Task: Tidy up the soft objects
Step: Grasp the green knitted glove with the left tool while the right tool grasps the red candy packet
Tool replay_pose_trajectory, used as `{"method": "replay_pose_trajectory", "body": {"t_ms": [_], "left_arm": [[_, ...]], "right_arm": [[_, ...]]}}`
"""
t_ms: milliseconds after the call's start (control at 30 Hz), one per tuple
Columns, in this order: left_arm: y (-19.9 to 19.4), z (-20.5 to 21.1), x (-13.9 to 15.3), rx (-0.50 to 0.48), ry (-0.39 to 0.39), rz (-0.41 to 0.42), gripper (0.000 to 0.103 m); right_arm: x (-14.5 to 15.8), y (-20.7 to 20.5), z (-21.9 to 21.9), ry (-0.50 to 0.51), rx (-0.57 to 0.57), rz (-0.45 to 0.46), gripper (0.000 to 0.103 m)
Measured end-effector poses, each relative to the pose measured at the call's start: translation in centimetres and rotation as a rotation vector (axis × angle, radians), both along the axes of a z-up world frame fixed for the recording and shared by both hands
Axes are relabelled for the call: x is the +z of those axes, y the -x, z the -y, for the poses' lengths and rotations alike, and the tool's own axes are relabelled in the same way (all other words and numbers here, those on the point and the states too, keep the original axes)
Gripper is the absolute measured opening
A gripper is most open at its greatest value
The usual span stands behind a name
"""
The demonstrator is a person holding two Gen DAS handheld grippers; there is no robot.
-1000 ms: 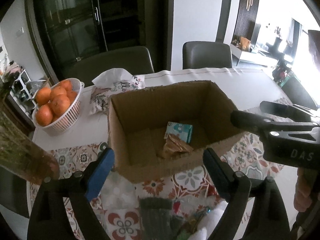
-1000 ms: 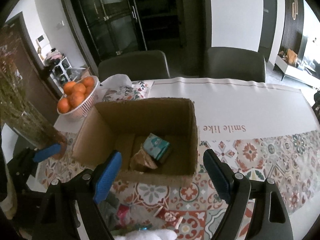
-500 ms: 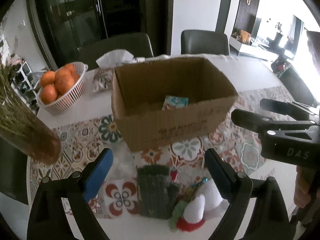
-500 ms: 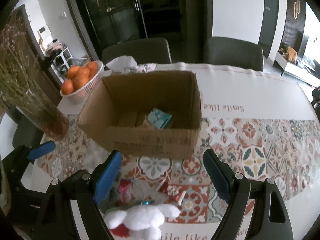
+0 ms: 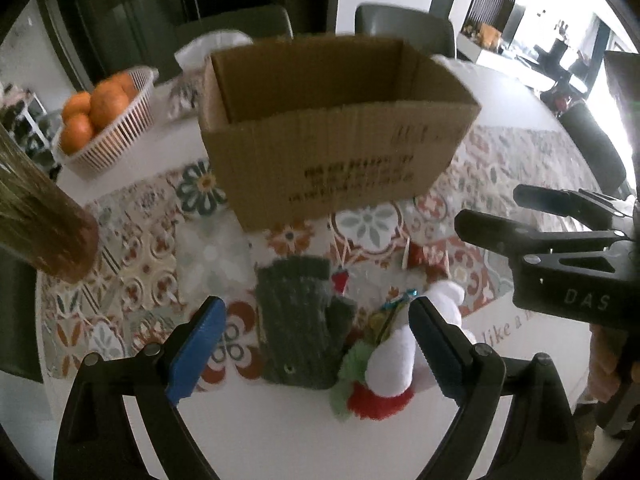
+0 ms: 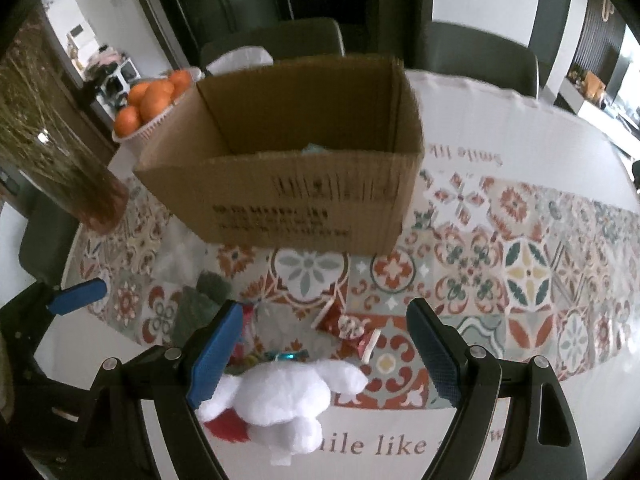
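The left tool (image 5: 316, 338) is wide apart above the tabletop (image 5: 260, 432), and the grey glove (image 5: 298, 320) lies flat between its fingers, not touched. The right tool (image 6: 326, 346) is also apart and empty; the white plush (image 6: 280, 396) lies below it, close to its left finger. Both things are just before the box (image 6: 304, 184).

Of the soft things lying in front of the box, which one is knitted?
The grey-green glove, lying flat left of the white plush toy. It shows ribbed knit; the toy is fluffy.
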State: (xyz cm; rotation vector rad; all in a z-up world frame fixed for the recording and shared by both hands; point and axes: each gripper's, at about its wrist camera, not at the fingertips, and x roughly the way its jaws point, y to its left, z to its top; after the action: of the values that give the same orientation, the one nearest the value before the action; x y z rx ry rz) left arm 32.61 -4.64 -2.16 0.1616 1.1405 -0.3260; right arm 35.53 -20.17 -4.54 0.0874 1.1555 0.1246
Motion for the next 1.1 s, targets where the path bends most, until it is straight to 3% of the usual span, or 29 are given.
{"method": "replay_pose_trajectory", "body": {"t_ms": [167, 633, 900, 1000, 1100], "left_arm": [[-0.8, -0.4, -2.2, 0.006, 0.025, -0.112, 0.093], [-2.5, -1.0, -8.1, 0.030, 0.031, -0.302, 0.093], [-2.6, -0.7, -10.6, 0.021, -0.002, -0.353, 0.093], [-2.9, -0.7, -11.4, 0.029, -0.008, -0.372, 0.091], [-3.2, -1.0, -12.2, 0.044, -0.009, -0.393, 0.081]], "right_arm": [[-2.2, -0.6, -0.3, 0.005, 0.013, -0.074, 0.085], [-6.9, -2.2, -1.4, 0.123, 0.070, -0.213, 0.085], [-9.2, -2.9, -1.8, 0.179, 0.114, -0.271, 0.085], [-9.7, -3.3, -2.2, 0.199, 0.124, -0.279, 0.085], [-10.1, -3.5, -3.0, 0.218, 0.142, -0.280, 0.085]]}}
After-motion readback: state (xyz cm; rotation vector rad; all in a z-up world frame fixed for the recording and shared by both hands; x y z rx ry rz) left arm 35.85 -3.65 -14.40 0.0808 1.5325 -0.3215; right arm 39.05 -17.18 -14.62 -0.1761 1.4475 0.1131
